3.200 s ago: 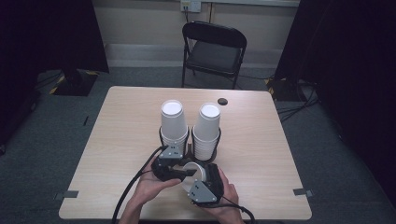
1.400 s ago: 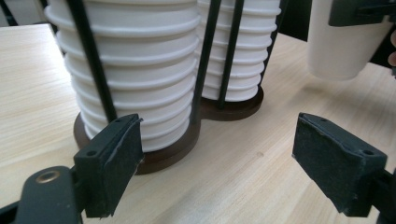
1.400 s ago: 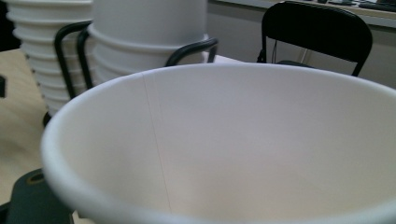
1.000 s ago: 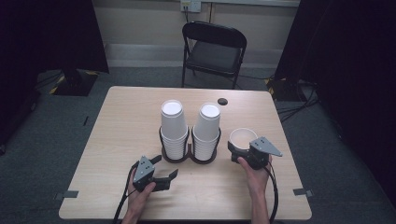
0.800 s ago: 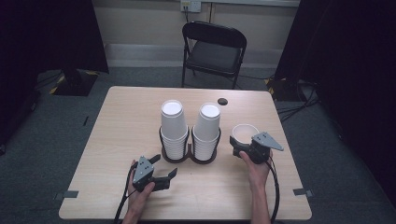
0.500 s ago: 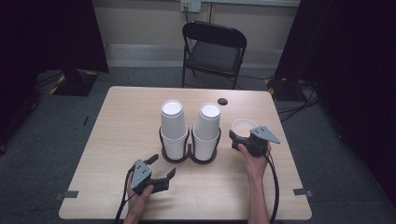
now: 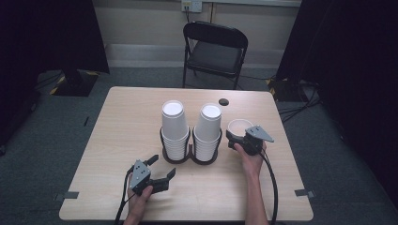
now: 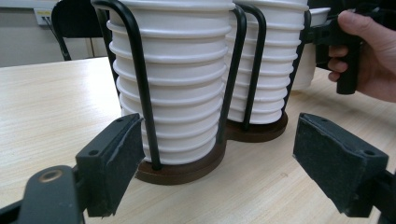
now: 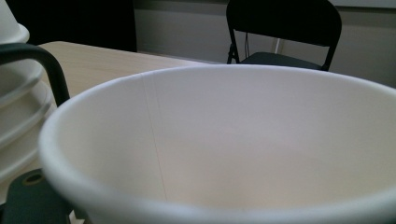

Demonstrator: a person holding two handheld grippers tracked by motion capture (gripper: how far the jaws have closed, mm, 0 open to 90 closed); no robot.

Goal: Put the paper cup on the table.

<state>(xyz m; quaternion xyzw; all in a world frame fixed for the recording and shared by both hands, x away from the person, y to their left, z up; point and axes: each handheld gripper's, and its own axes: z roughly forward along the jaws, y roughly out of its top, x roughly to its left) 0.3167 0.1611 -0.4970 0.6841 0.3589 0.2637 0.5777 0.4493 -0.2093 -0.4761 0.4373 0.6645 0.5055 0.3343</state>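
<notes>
At near left, the left gripper [image 7: 159,169] hovers over the table [image 7: 122,122], jaws spread wide and empty, facing the rack [image 7: 190,154] of stacked cups [image 7: 174,126]. To the right, the right gripper [image 7: 234,139] clasps a single cup [image 7: 239,126] just beside the rack.

A light wooden table [image 7: 117,136] carries a black wire cup holder [image 7: 190,157] with a dark double base near its middle, and two tall stacks of white paper cups [image 7: 174,129] stand in the holder's rings. A small dark round object [image 7: 224,101] lies on the tabletop toward the far edge, well apart from the holder.
</notes>
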